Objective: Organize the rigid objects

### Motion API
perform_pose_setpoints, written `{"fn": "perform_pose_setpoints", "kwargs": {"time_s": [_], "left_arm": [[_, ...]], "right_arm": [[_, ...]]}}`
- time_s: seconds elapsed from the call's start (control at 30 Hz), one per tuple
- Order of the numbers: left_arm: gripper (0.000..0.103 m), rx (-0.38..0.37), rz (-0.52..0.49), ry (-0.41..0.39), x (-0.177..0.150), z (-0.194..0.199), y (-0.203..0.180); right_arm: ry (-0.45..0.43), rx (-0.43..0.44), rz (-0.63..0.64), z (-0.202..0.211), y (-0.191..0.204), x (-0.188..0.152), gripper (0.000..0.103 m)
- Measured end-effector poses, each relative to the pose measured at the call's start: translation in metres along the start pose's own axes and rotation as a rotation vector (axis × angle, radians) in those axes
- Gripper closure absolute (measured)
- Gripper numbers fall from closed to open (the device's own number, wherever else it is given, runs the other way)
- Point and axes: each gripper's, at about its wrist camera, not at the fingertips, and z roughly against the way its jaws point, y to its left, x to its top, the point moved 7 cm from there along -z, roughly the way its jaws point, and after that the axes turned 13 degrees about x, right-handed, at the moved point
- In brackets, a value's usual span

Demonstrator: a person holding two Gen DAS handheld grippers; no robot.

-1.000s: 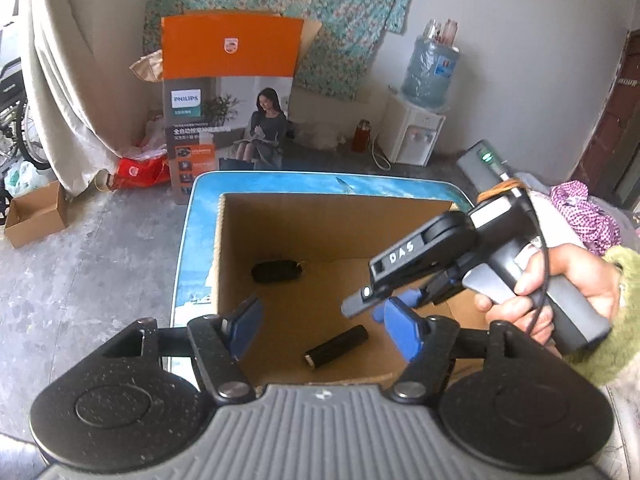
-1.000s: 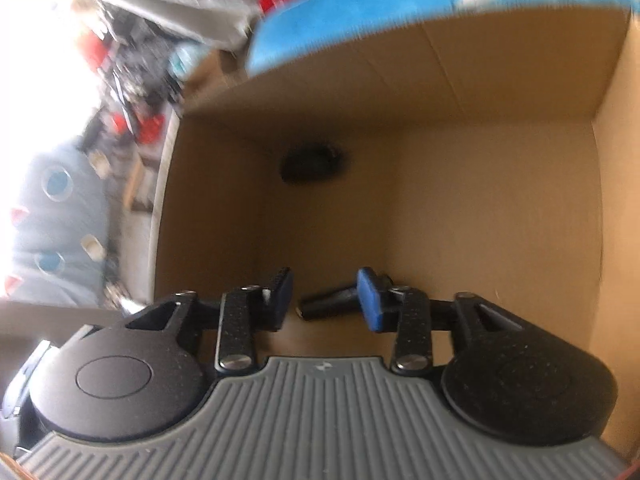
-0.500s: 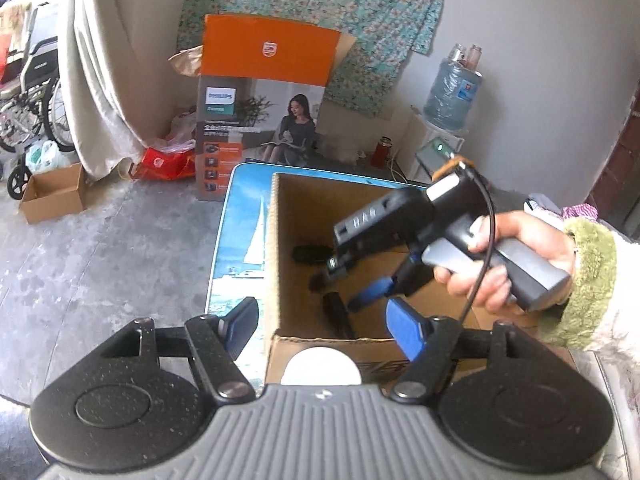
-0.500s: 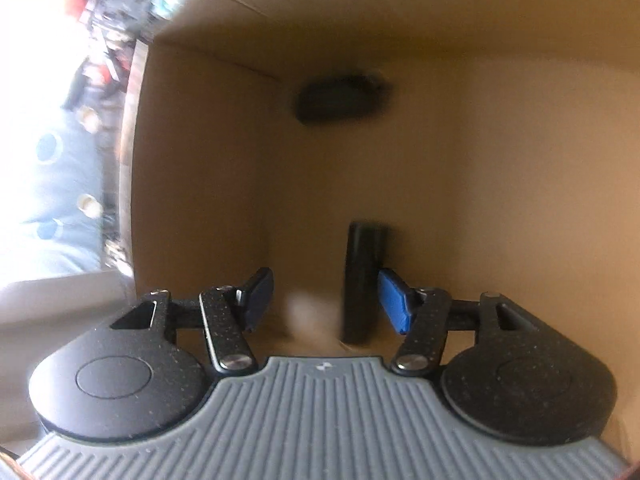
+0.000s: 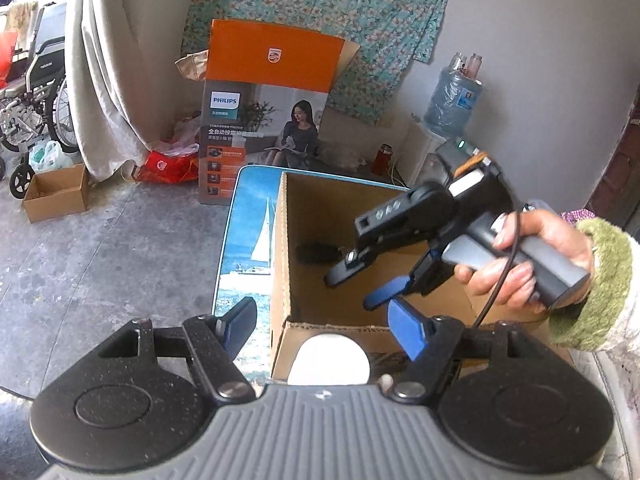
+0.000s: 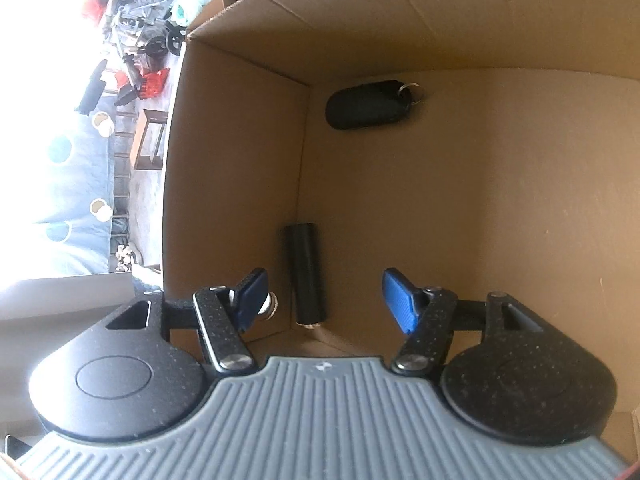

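Inside the cardboard box (image 6: 460,208) we counted two things on its floor: a black cylinder (image 6: 306,272) lying along the left wall near a corner, and a black key case (image 6: 366,105) with a ring near the far wall; most of the floor lay bare. Our right gripper (image 6: 324,294) hung over the cylinder, its fingers (image 6: 400,300) spreading and clear of it. Our left gripper (image 5: 322,326) stood released outside the box's near rim, over a white round object (image 5: 328,360). The box sat on a bench (image 5: 248,240) with a sailboat picture, above a concrete floor (image 5: 100,260).
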Motion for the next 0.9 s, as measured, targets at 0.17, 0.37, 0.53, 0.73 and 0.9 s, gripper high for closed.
{"fn": "perform_pose_setpoints", "kwargs": {"time_s": [0.17,0.37,0.53,0.73,0.9], "left_arm": [[0.025,-0.036,-0.013,-0.006,-0.009,0.007,-0.006],[0.025,-0.128,-0.025,-0.004,-0.024,0.017,-0.019],[0.025,-0.192,-0.048,0.005,-0.047,0.024,-0.032],[0.027,-0.237,-0.182,0.101,-0.087,0.014,-0.069],[0.039,-0.226,-0.3,0.149,-0.115,-0.001,-0.1]], "right_arm": [[-0.058,0.064,0.081,0.035,0.02,-0.019,0.037],[-0.193,0.152,0.245,0.117,0.047,-0.071,0.033],[-0.351,0.238,0.321,0.176,0.056,-0.12,0.033],[-0.366,0.235,0.189,0.157,-0.011,-0.193,0.036],[-0.281,0.222,0.028,0.112,-0.059,-0.231,0.052]]}}
